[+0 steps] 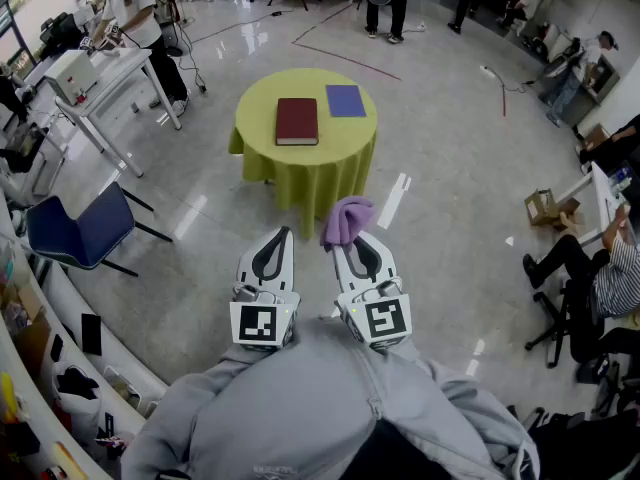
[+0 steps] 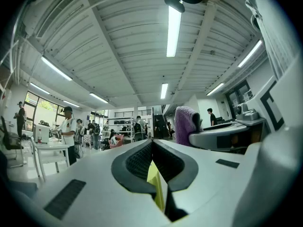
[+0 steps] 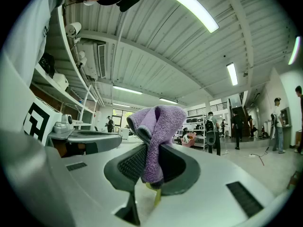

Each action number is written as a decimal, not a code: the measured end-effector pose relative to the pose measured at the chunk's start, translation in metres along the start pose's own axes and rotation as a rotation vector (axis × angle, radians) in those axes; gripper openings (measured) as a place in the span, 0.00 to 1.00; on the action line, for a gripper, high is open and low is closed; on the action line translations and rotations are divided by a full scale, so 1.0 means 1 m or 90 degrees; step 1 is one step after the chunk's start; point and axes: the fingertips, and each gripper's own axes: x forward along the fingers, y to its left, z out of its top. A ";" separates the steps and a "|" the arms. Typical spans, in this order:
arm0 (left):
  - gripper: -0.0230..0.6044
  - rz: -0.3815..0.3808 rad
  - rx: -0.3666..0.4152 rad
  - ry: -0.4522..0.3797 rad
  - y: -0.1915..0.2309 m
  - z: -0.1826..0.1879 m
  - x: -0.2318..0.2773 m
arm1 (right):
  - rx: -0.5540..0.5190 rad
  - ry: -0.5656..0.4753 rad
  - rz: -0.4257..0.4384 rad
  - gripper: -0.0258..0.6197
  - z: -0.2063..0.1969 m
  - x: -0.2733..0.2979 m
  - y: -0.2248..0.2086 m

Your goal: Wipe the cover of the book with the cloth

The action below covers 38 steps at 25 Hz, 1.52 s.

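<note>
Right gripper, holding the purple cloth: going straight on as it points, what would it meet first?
Nothing near: the right gripper points over open floor toward the round table with yellow-green cloth. Height is unclear; it may pass above.

**Round table** [image 1: 308, 173], draped in a yellow-green cloth, standing on the glossy grey floor [image 1: 440, 218] well ahead of both grippers. On its top lie two things. (a) A dark red book [image 1: 297, 121], closed and flat, ahead of the left gripper [image 1: 284, 234]. (b) A blue flat rectangle [image 1: 345, 100], farther off, ahead of the right gripper [image 1: 343, 248]. The two lie near each other, not touching.
</note>
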 end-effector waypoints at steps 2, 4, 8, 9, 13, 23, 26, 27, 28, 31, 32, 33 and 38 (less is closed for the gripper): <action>0.07 -0.001 0.000 -0.001 -0.003 0.000 0.004 | 0.001 -0.002 0.002 0.17 0.000 0.000 -0.004; 0.07 -0.001 0.003 0.000 -0.008 -0.001 0.008 | 0.000 -0.001 0.005 0.17 0.000 -0.001 -0.009; 0.07 0.001 0.008 0.000 -0.015 0.000 0.017 | 0.003 -0.002 0.013 0.17 -0.001 -0.001 -0.020; 0.06 0.004 0.009 0.000 -0.017 -0.001 0.018 | 0.010 -0.004 0.016 0.17 -0.001 -0.001 -0.021; 0.07 0.007 0.015 0.004 -0.021 -0.005 0.028 | 0.043 -0.019 0.021 0.17 -0.002 0.004 -0.033; 0.07 0.029 -0.007 0.032 0.024 -0.033 0.062 | 0.056 -0.005 0.038 0.17 -0.023 0.058 -0.040; 0.06 0.023 -0.013 0.033 0.046 -0.042 0.091 | 0.059 -0.003 0.037 0.17 -0.031 0.094 -0.048; 0.06 0.021 -0.015 0.034 0.054 -0.045 0.102 | 0.062 -0.003 0.037 0.17 -0.033 0.107 -0.051; 0.06 0.019 -0.016 0.036 0.063 -0.048 0.113 | 0.066 -0.002 0.037 0.17 -0.035 0.120 -0.054; 0.07 0.009 -0.017 0.049 0.093 -0.056 0.147 | 0.078 0.007 0.030 0.17 -0.042 0.163 -0.064; 0.07 0.005 -0.017 0.051 0.104 -0.058 0.158 | 0.080 0.010 0.028 0.17 -0.044 0.178 -0.066; 0.07 0.001 -0.017 0.052 0.116 -0.060 0.169 | 0.080 0.012 0.025 0.17 -0.045 0.193 -0.068; 0.07 -0.019 -0.020 0.056 0.166 -0.067 0.214 | 0.079 0.022 0.002 0.17 -0.052 0.256 -0.074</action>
